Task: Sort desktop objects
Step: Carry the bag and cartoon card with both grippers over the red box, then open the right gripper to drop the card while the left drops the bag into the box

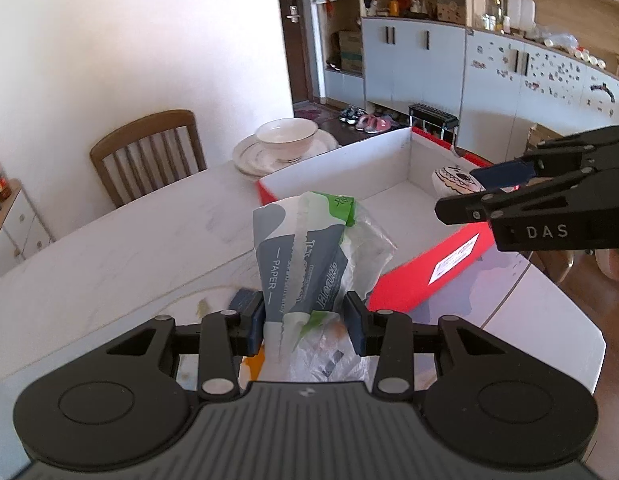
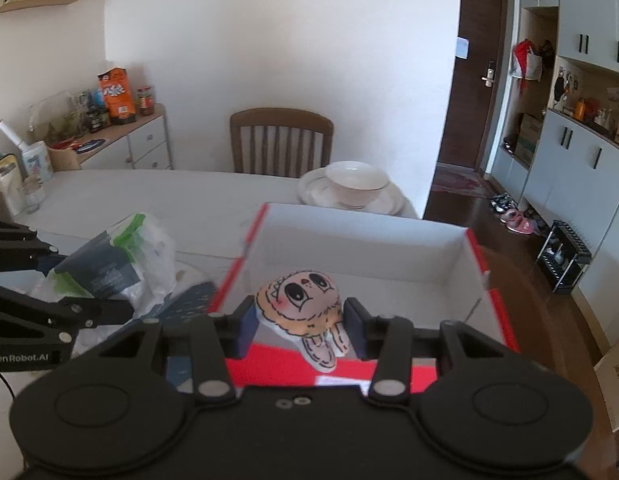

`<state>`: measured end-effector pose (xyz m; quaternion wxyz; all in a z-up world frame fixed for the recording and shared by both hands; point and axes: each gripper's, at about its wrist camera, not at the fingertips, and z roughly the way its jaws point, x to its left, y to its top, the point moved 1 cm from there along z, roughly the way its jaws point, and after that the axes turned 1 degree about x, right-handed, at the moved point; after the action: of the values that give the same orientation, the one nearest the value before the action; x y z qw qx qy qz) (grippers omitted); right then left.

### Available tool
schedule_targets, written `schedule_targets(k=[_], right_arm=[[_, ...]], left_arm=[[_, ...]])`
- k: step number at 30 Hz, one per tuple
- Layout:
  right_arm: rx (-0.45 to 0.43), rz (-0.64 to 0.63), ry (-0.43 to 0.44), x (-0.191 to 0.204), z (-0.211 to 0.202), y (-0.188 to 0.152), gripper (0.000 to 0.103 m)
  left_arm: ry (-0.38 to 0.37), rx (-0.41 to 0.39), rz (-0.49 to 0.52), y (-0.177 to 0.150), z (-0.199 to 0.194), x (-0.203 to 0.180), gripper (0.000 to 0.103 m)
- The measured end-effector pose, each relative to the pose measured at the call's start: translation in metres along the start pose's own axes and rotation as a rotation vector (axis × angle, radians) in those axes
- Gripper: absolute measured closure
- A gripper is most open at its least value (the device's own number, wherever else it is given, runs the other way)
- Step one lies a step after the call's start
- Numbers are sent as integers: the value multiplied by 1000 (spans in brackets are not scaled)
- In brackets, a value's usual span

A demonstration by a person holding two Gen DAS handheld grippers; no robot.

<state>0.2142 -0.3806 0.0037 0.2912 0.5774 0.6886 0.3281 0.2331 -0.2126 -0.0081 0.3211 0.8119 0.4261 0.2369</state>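
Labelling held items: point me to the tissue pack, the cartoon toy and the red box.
tissue pack [image 1: 297, 264], left wrist view, grey printed front.
cartoon toy [image 2: 299, 300], right wrist view, its face.
red box [image 2: 365, 248], right wrist view, white inner back wall.

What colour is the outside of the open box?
Red outside, white inside; the box shows it best in the left wrist view.

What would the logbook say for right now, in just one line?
left gripper: shut on tissue pack | right gripper: shut on cartoon toy, over red box | box: nothing inside yet
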Motion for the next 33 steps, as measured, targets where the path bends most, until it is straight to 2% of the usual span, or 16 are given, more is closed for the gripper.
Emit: schedule_targets(k=[5,12,21,25,27,33], right_arm=[[6,2,-26,-28,12,5,58],[34,10,-48,-62,35,7,58],[151,5,-35,-87,84,0,58],[210,-14,-46,-91,108,-4,58],[246,-12,-37,-92,120,-7,58],[339,-51,-24,-88,145,-12,58]], left_arm=[[-17,10,49,29,24,-22,64],[-44,65,94,57,65,-39,64],[-69,199,114,84,132,-46,64],[-74,257,149,88,161,-50,65],[-75,283,156,88,174,-52,69],[-75,354,164,76,199,-55,69]])
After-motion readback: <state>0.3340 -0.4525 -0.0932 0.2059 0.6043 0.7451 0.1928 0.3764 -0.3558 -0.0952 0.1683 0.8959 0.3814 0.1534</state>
